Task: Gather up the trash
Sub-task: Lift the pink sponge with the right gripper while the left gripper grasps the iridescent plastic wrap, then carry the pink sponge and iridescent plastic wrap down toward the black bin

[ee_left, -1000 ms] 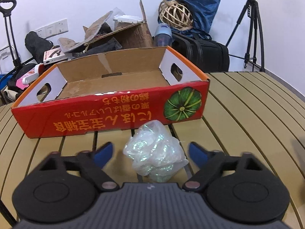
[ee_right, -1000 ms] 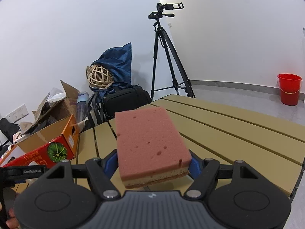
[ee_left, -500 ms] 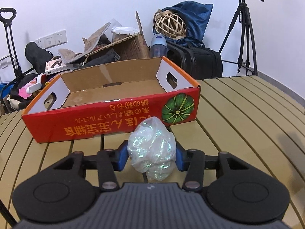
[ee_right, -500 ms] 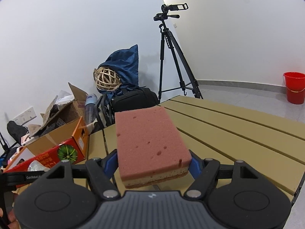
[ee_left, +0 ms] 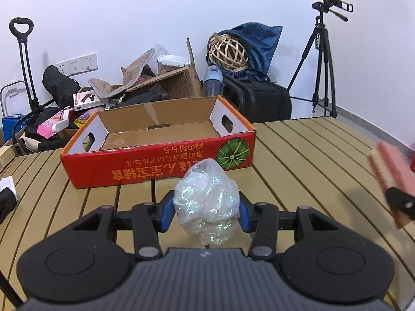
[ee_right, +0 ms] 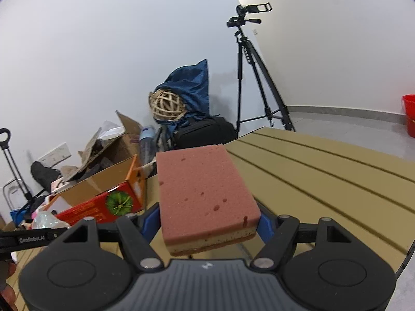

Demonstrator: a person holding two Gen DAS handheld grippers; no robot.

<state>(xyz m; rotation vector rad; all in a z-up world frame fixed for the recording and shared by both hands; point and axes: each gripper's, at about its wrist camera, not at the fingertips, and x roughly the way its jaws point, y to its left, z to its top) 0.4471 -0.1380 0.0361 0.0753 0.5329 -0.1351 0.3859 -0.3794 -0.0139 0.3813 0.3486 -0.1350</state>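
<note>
A crumpled, shimmering clear plastic bag [ee_left: 206, 199] hangs just above the slatted table [ee_left: 311, 155], with my left gripper [ee_left: 206, 212] shut on it. Beyond it stands an open red cardboard box [ee_left: 155, 160] with a green pumpkin print, its inside bare. My right gripper [ee_right: 207, 224] is shut on a pink sponge [ee_right: 205, 191] with a tan underside, held above the table to the right of the box [ee_right: 98, 207]. In the left wrist view the sponge [ee_left: 389, 165] shows at the right edge. The bag [ee_right: 44, 220] also shows at the lower left of the right wrist view.
Behind the table lie torn cardboard and clutter [ee_left: 166, 83], a black suitcase [ee_left: 259, 98], a woven ball, a hand trolley [ee_left: 23, 59] and a camera tripod [ee_left: 324, 59]. A red bucket [ee_right: 409, 119] stands on the floor far right. White paper [ee_left: 7, 184] lies at the table's left edge.
My left gripper closed on the plastic bag, then lifted it and drew back from the box. The right gripper kept hold of the sponge and turned slightly toward the box.
</note>
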